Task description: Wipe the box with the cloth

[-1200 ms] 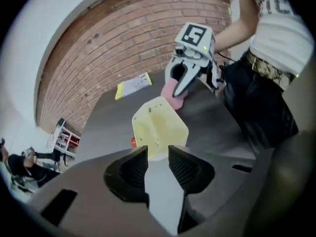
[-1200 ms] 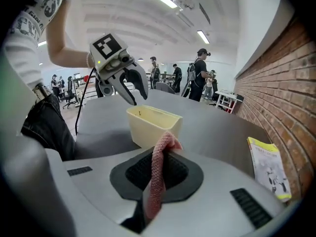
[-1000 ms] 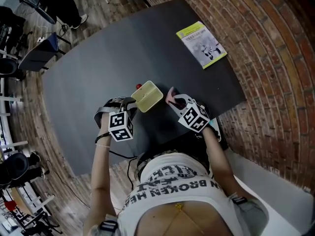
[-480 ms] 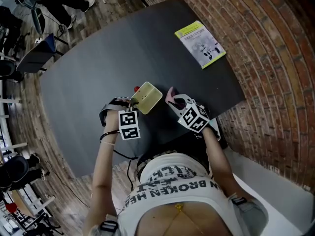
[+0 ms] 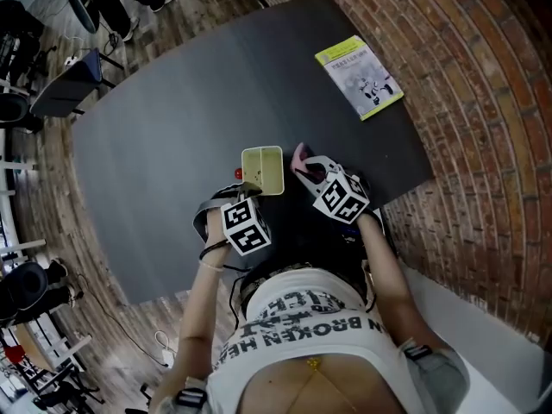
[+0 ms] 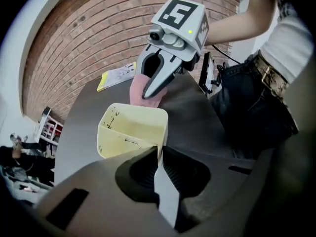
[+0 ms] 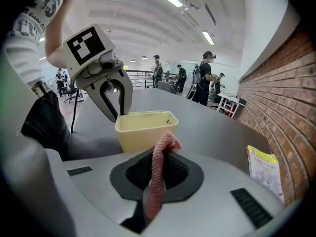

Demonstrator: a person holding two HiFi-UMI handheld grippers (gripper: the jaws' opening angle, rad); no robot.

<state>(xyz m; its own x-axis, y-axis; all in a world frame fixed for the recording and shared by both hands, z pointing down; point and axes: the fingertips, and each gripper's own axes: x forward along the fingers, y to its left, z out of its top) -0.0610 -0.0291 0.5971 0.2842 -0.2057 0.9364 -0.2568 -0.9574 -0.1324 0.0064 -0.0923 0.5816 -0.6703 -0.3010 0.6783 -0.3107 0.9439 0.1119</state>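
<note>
Head view gave layout only: pale yellow box (image 5: 262, 170), open-topped, sat on the dark table (image 5: 155, 128), with the left gripper (image 5: 253, 194) at its near edge and the right gripper (image 5: 302, 167) just beside its right side, a bit of pink cloth (image 5: 298, 154) poking out. Jaw state was unreadable from up there because the marker cubes covered most of it. Left gripper view settled it: the jaws had just been closing and were clamped on the box's thin near wall, seen edge-on between the ribbed pads. Right gripper view showed its jaws together on the cloth, a knit, scaly-textured strip standing up from the pads and flopped over at the tip. It was close to the box, contact not determinable. Box looked like smooth plastic with rounded corners and dark scuffs inside (best seen in the left gripper view). Booklet (image 5: 359, 77) lay well apart, near the brick wall (image 5: 483, 102), print too small to read. Only the right gripper view caught people standing far off.
</note>
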